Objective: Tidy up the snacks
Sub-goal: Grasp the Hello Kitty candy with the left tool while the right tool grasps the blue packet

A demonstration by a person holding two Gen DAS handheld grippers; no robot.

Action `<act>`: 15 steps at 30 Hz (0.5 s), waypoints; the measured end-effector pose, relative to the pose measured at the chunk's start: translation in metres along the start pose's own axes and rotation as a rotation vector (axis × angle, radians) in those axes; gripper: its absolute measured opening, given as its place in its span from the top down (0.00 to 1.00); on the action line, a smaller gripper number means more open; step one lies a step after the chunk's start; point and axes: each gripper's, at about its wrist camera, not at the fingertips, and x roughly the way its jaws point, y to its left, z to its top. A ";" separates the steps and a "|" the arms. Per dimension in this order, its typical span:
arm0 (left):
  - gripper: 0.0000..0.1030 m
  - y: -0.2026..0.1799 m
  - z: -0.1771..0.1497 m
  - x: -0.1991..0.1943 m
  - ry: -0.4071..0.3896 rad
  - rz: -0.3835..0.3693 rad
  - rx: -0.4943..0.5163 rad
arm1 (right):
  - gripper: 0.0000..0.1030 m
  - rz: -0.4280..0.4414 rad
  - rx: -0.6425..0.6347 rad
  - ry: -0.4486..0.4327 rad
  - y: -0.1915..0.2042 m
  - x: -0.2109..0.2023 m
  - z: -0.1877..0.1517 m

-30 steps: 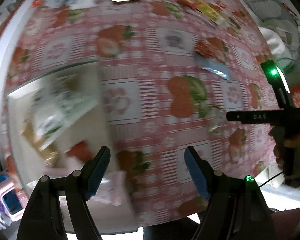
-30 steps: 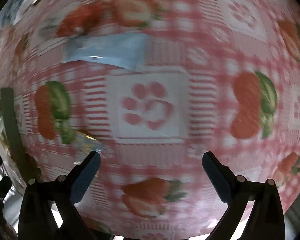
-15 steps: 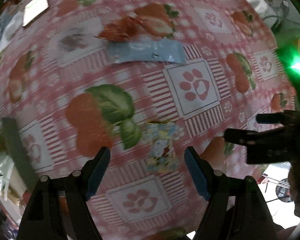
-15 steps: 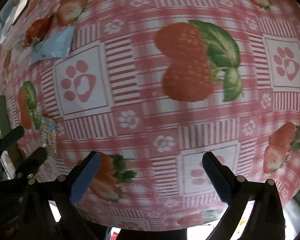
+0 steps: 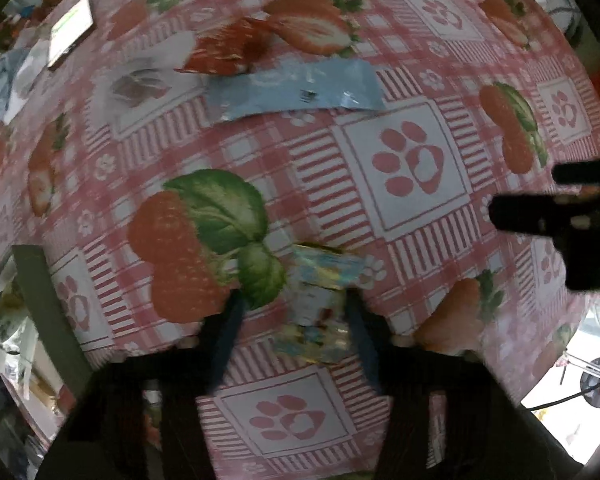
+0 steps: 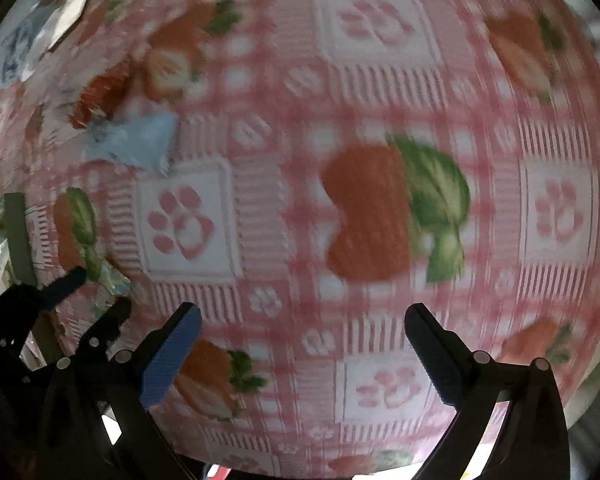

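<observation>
Straddling the small snack packet with my left claw, low centre of frame.
Its fingers are standing open either side, packet's long axis running between them; my right claw is gaping empty.

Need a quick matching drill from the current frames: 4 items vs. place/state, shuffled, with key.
Items
1. small colourful packet
2. light blue packet
3. red packet
4. right gripper

Place/state
A. open, nothing between its fingers
B. flat on the tablecloth, just nearer than the red one
C. between the left gripper's fingers
D. beside a printed strawberry, far side

Pairs: 1-C, 2-B, 3-D, 4-A
</observation>
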 end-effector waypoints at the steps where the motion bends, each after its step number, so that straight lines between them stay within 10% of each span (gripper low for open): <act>1: 0.74 0.003 0.000 -0.001 0.000 0.001 -0.002 | 0.01 -0.009 -0.033 -0.011 0.004 -0.002 0.006; 13: 0.74 0.074 -0.034 -0.004 0.007 -0.091 -0.185 | 0.02 -0.117 -0.562 -0.097 0.096 0.005 0.060; 15: 0.74 0.086 -0.039 -0.003 0.012 -0.086 -0.208 | 0.23 -0.137 -0.592 -0.084 0.109 0.008 0.068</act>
